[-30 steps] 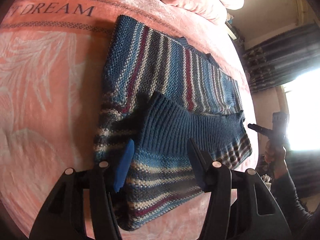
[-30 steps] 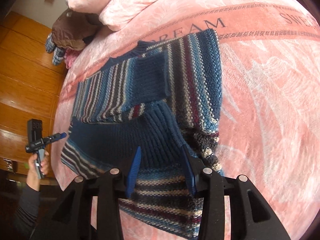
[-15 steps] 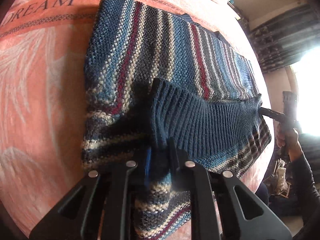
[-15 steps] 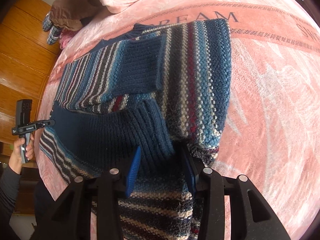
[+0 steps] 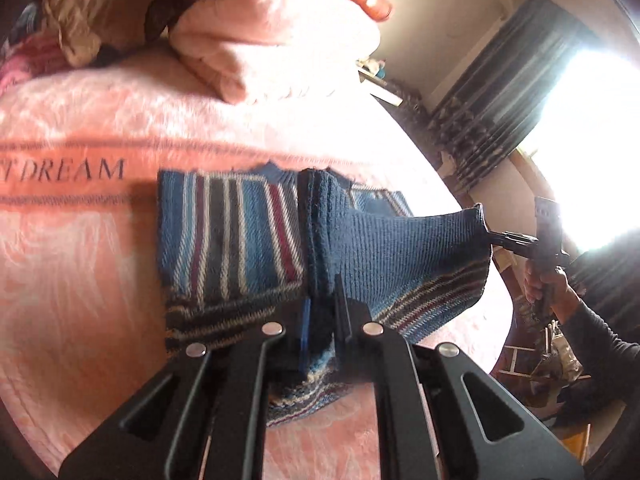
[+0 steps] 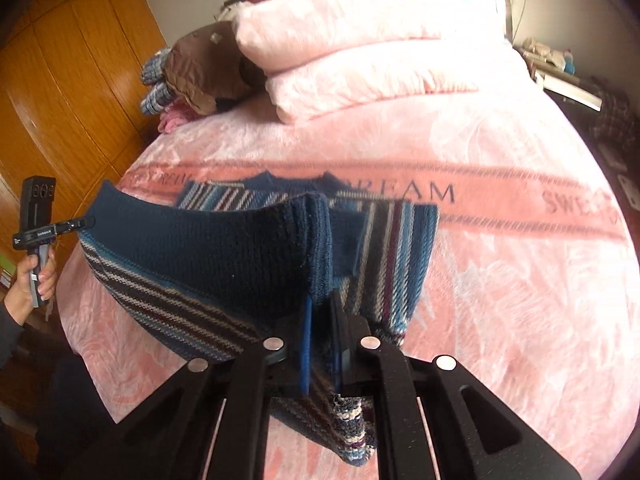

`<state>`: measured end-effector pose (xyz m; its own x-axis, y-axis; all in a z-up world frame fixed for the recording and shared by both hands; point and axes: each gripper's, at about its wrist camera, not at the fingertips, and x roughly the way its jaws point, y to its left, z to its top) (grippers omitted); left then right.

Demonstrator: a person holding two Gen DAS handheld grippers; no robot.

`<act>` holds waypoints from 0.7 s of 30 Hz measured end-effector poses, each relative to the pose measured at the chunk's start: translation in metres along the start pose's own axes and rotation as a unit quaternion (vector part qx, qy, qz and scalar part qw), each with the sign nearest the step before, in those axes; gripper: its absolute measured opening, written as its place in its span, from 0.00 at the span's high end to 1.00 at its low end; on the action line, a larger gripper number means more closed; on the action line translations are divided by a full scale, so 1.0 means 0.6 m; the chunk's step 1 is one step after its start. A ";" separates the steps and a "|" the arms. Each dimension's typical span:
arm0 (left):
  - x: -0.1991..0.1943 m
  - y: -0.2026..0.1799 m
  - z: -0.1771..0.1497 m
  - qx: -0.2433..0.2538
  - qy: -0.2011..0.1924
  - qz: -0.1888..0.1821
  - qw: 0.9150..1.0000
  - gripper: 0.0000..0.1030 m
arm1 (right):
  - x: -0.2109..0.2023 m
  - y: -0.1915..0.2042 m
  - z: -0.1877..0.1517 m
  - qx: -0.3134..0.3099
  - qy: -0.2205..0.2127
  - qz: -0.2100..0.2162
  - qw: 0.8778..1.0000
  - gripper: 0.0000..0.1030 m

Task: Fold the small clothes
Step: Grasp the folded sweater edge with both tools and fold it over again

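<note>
A blue knitted sweater (image 5: 236, 232) with white and maroon stripes lies on the pink blanket (image 5: 80, 280). Its dark blue ribbed hem (image 5: 400, 256) is lifted off the bed and stretched between both grippers. My left gripper (image 5: 322, 312) is shut on one hem corner. My right gripper (image 6: 320, 316) is shut on the other corner. In the left wrist view the right gripper (image 5: 486, 234) pinches the far hem corner, held by a hand (image 5: 538, 284). In the right wrist view the left gripper (image 6: 86, 223) does the same. The sweater's collar (image 6: 296, 180) rests flat near the "DREAM" lettering.
Two pink pillows (image 6: 360, 52) are stacked at the head of the bed beside a pile of brown and checked clothes (image 6: 192, 72). A wooden wardrobe (image 6: 60, 80) stands on one side, dark curtains (image 5: 500, 92) and a bright window on the other.
The right gripper has shut on the hem. Both grippers have risen and carried the hem up off the bed, over the sweater's body toward the collar.
</note>
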<state>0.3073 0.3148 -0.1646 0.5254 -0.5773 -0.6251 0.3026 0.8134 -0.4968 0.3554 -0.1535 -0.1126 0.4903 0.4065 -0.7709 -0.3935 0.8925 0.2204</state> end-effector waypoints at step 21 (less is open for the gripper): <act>0.196 0.128 0.263 -0.049 0.038 0.085 0.994 0.93 | 0.221 -0.121 0.217 0.078 0.026 -0.070 0.994 0.93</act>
<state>0.5177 0.3209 -0.1813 0.4999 -0.4386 -0.7468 0.1341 0.8911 -0.4335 0.5501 -0.1393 -0.1532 0.4897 0.2692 -0.8293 -0.1976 0.9607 0.1952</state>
